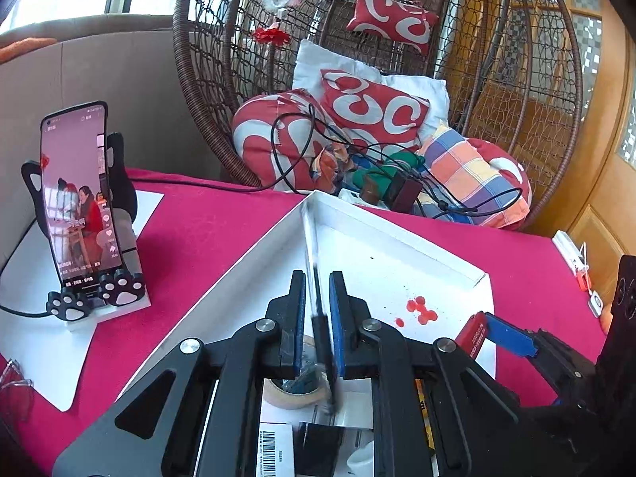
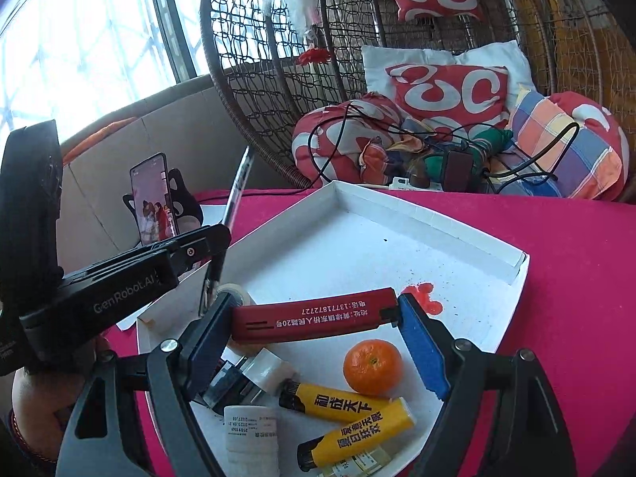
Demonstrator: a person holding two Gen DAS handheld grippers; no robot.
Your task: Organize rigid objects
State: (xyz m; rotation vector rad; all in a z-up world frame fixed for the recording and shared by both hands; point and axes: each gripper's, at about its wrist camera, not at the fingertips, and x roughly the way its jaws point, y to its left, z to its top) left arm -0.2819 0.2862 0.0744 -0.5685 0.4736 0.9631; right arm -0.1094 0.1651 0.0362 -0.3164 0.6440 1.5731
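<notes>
My left gripper hangs over the near corner of the white tray. Its jaws stand a little apart with a thin clear pen upright between them; a gap shows on each side of the pen and the pads do not press it. In the right wrist view the pen rises out of the left gripper. My right gripper is shut on a long red bar with printed text, gripped end to end and held level above the tray.
In the tray lie a mandarin, two yellow tubes, a tape roll, a white label roll and a red stain. A phone on a stand stands left on the pink cloth. A wicker chair with cushions and cables is behind.
</notes>
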